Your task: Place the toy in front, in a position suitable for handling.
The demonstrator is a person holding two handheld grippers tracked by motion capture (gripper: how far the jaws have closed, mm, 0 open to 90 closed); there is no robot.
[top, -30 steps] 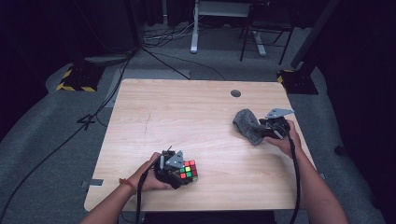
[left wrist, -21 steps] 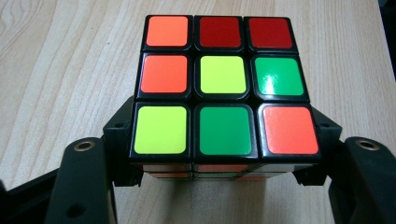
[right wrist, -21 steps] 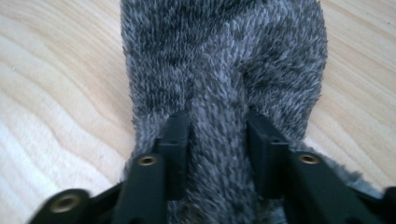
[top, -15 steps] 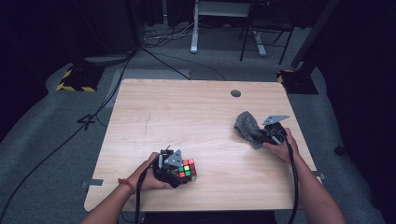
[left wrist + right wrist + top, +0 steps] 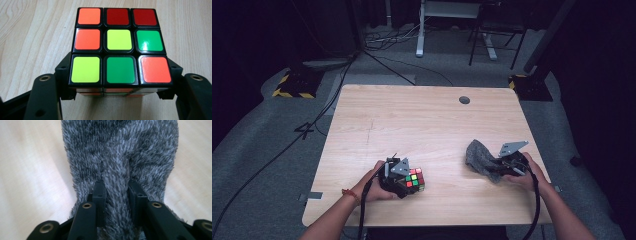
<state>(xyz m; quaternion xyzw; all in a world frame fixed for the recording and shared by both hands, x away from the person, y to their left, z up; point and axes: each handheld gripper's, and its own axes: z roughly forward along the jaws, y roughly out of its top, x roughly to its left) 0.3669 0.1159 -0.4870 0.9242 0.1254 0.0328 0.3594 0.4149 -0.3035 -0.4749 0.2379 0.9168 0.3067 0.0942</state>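
The left tongs (image 5: 408,181) are clamped on a cube (image 5: 119,46) at the counter's (image 5: 422,120) near left edge; its top face shows orange, red, yellow and green stickers, with no writing. The right tongs (image 5: 115,192) have just been closing and now pinch a fold of grey cloth (image 5: 479,157) at the near right.

The right gripper (image 5: 116,192) has a ridge of fuzzy grey cloth (image 5: 120,152) pinched between its two black jaws, which have just been closing on it. The cloth lies bunched on the pale wooden tabletop (image 5: 30,170), spreading out beyond the jaws.
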